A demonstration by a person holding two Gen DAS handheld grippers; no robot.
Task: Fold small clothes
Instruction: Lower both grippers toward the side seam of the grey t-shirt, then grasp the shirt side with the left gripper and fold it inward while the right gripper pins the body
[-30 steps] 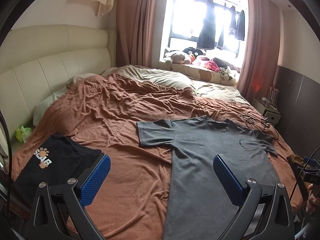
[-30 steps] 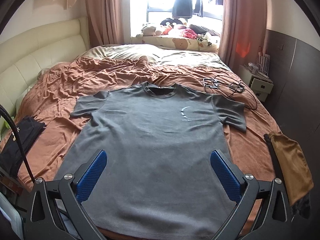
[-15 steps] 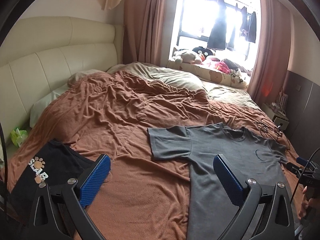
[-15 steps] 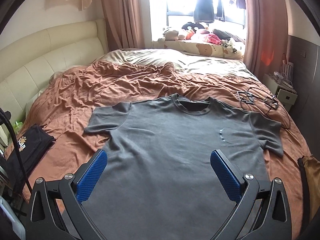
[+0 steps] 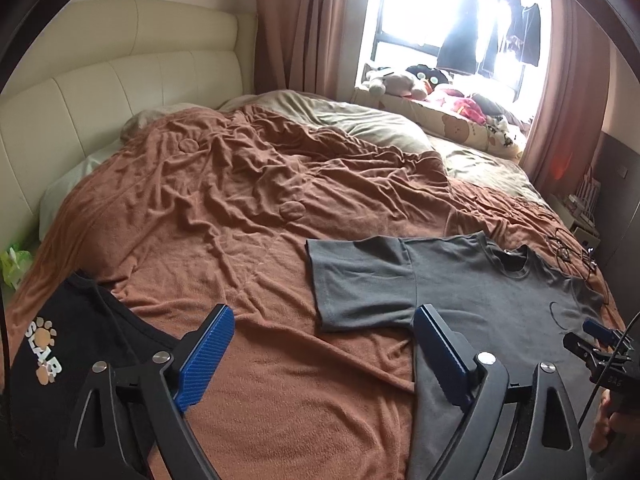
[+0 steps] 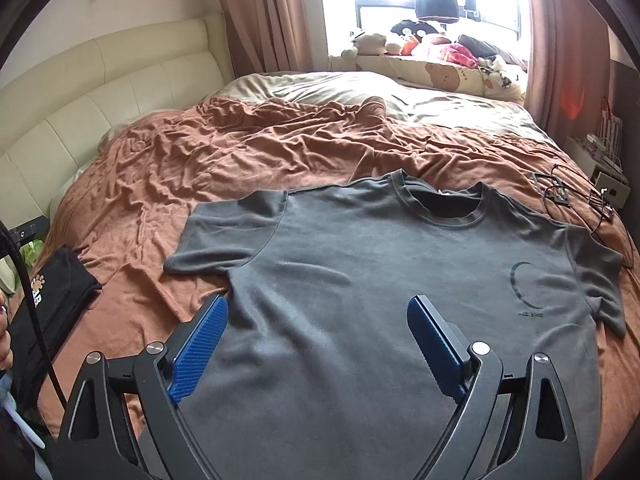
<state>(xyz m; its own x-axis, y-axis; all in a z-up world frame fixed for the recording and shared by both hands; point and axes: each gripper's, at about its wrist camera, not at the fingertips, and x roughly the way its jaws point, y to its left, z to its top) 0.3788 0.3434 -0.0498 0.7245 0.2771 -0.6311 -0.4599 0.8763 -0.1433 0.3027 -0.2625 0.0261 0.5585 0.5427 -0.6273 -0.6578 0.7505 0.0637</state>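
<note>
A grey T-shirt (image 6: 400,280) lies flat, face up, on the brown blanket, collar toward the window; it also shows in the left wrist view (image 5: 480,292). My left gripper (image 5: 324,344) is open and empty, above the blanket just left of the shirt's left sleeve (image 5: 356,280). My right gripper (image 6: 316,336) is open and empty, above the shirt's lower body. The right gripper also shows at the right edge of the left wrist view (image 5: 596,340).
A folded black garment with a paw logo (image 5: 60,356) lies at the bed's near left corner, also in the right wrist view (image 6: 52,292). Black wire hangers (image 6: 568,196) lie at the far right. The cream headboard (image 5: 100,96) is on the left, stuffed toys (image 6: 420,40) by the window.
Both grippers moved forward and lower toward the shirt's upper half; both views swung left. Both stayed open and the shirt has not moved.
</note>
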